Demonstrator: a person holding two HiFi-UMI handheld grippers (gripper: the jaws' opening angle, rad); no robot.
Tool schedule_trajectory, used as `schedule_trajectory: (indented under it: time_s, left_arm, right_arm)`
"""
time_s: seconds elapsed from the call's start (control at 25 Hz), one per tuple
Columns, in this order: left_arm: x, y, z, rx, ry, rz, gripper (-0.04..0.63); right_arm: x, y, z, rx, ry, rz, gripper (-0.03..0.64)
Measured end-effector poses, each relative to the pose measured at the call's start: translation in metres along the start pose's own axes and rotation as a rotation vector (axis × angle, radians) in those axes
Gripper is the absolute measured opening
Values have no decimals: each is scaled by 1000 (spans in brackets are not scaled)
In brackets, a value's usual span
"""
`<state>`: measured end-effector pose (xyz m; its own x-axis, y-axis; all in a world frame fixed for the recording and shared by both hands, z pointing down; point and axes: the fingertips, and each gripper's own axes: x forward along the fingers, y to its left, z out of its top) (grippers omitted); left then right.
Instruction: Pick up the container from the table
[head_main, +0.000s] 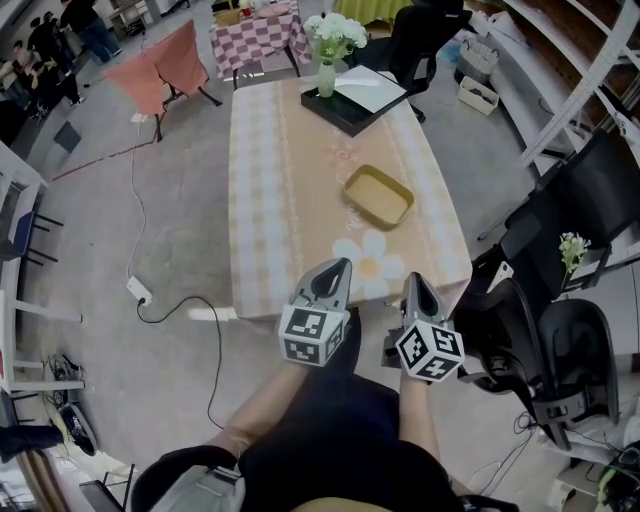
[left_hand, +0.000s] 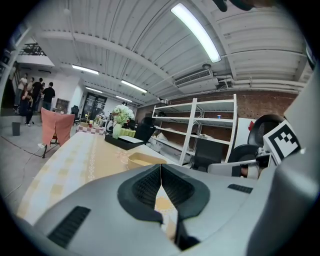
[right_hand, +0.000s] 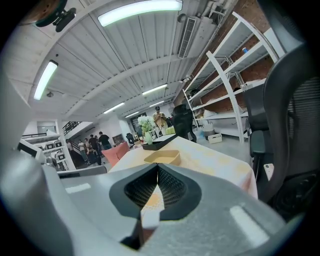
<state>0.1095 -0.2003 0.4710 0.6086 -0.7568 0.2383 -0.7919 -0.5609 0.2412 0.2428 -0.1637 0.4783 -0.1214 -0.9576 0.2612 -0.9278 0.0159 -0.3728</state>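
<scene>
The container (head_main: 378, 195) is a shallow yellow-tan tray lying on the checked tablecloth (head_main: 270, 200), right of the table's middle. It shows again as the container (left_hand: 142, 159) ahead in the left gripper view and as the container (right_hand: 162, 157) ahead in the right gripper view. My left gripper (head_main: 338, 266) is held over the table's near edge, jaws pressed together with nothing between them. My right gripper (head_main: 414, 280) sits beside it at the near right corner, also shut and empty. Both grippers are well short of the container. The left gripper (left_hand: 161, 168) and the right gripper (right_hand: 158, 168) each show closed black pads.
At the table's far end stand a black tray (head_main: 340, 108) with a white sheet and a vase of white flowers (head_main: 331, 48). Black office chairs (head_main: 560, 330) crowd the right side. A power strip and cable (head_main: 139, 291) lie on the floor at left. Shelving (head_main: 560, 70) lines the right wall.
</scene>
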Motion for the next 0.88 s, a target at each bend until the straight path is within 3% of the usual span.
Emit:
schedule_trajectory:
  time_s: [0.52, 0.88]
  left_arm:
    - [38, 13, 14, -24, -8, 26, 11]
    - [67, 39, 26, -55, 2, 100, 11]
  right_arm:
    - [37, -21, 23, -10, -11, -7, 3]
    - [77, -35, 43, -48, 16, 5, 3]
